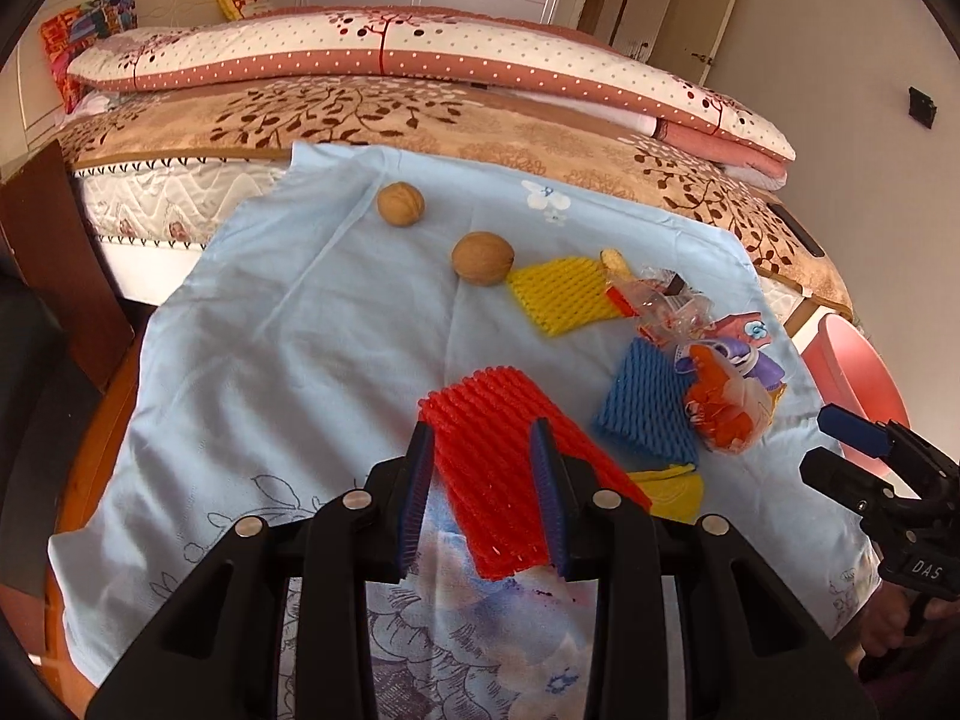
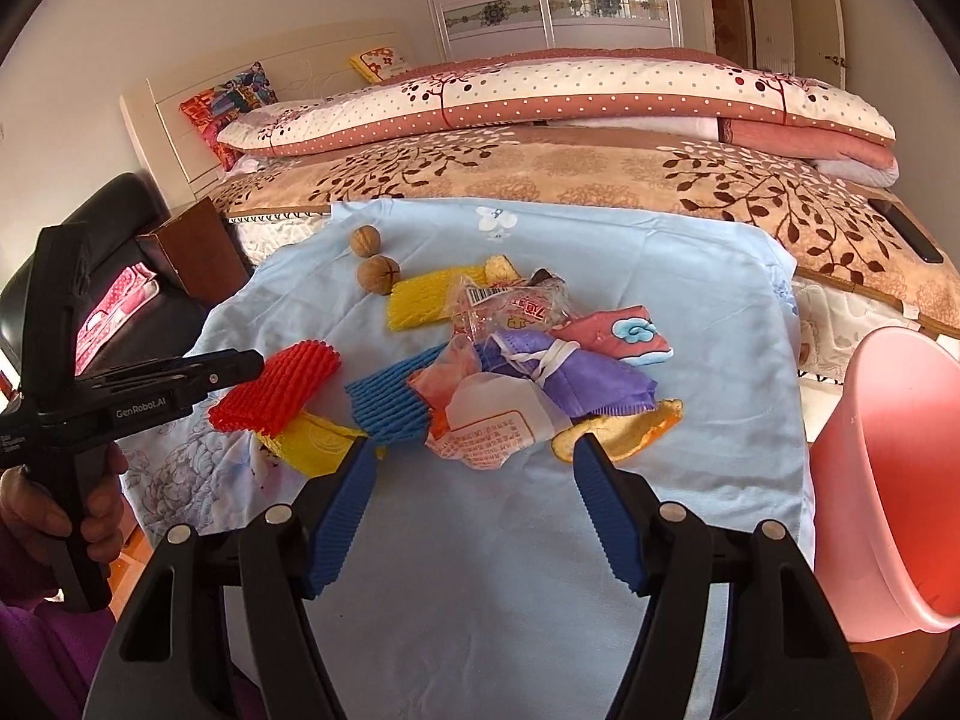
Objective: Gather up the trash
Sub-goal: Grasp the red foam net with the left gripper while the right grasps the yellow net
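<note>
**Gripping the red foam net, bin waiting on the right**

Holding the red foam net between its two blue pads, the left claw is clenching on that piece; the net's ribbed length is running away from the claw, up and slightly left in the left wrist view, with its near end tucked between the pads. From the right wrist view the same net is showing at the tip of the left claw, apparently lifted a little off the blue cloth covering the counter, though the height is hard to judge.

The right claw is hovering released, jaws spread wide, nothing between them. The heap of trash is lying just ahead of it: a white wrapper, a purple mask, a blue foam net, a yellow foam net, an orange peel and a clear snack bag. Two walnuts are sitting at the far left of the cloth, apart from the heap.

The pink bin is standing beside the counter at the right edge, tilted in this lens; what is visible of its inside is looking bare, the bottom being out of sight. The bin is lying on the right claw's side, well apart from the left claw, so the held net is likely needing a carry rightward across the heap. The right claw is the nearer one to both heap and bin.
</note>
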A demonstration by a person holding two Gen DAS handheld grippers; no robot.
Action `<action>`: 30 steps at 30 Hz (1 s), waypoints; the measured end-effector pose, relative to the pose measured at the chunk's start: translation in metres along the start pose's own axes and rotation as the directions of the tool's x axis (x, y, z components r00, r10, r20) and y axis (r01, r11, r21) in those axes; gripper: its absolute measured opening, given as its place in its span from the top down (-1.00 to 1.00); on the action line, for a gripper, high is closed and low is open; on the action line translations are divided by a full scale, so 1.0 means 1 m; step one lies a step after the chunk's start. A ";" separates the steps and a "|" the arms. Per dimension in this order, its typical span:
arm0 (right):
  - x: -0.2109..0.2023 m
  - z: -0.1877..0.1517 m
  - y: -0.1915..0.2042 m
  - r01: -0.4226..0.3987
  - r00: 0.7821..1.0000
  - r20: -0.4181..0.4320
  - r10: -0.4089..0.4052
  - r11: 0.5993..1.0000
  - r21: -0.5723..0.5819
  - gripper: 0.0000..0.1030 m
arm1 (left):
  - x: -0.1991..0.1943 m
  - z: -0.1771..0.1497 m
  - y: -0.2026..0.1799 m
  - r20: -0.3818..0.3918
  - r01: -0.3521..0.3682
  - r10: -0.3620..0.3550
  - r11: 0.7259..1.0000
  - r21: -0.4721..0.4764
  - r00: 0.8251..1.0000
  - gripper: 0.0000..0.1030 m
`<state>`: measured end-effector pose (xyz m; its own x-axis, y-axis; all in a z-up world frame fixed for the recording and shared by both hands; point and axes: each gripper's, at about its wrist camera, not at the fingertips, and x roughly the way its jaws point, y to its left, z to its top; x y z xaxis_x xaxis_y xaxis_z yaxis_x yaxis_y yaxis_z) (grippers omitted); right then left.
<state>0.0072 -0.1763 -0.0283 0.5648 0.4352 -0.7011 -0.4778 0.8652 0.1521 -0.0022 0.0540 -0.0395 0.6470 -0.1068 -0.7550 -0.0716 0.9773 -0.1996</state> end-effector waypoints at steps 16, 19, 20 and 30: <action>0.007 0.003 0.006 0.004 1.000 -0.005 -0.005 1.000 -0.019 -0.31 | 0.012 -0.005 0.008 -0.063 0.078 -0.081 0.996 -0.048 0.995 0.67; 0.009 0.005 0.005 0.003 1.000 -0.011 -0.003 1.000 -0.011 -0.31 | 0.011 -0.005 0.005 -0.053 0.102 -0.104 0.994 -0.036 0.993 0.80; 0.010 0.005 0.005 0.000 1.000 -0.014 0.000 1.000 -0.010 -0.31 | 0.009 -0.004 0.004 -0.043 0.105 -0.107 0.994 -0.030 0.993 0.80; 0.028 0.004 0.038 -0.205 0.973 -0.135 0.189 0.971 -0.119 -0.23 | -0.014 0.012 0.012 0.072 0.127 -0.124 0.991 -0.046 0.990 0.81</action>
<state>0.0074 -0.1299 -0.0391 0.3681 0.5533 -0.7472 -0.6602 0.7214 0.2090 -0.0028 0.0695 -0.0238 0.7042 -0.2131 -0.6773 -0.0236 0.9463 -0.3223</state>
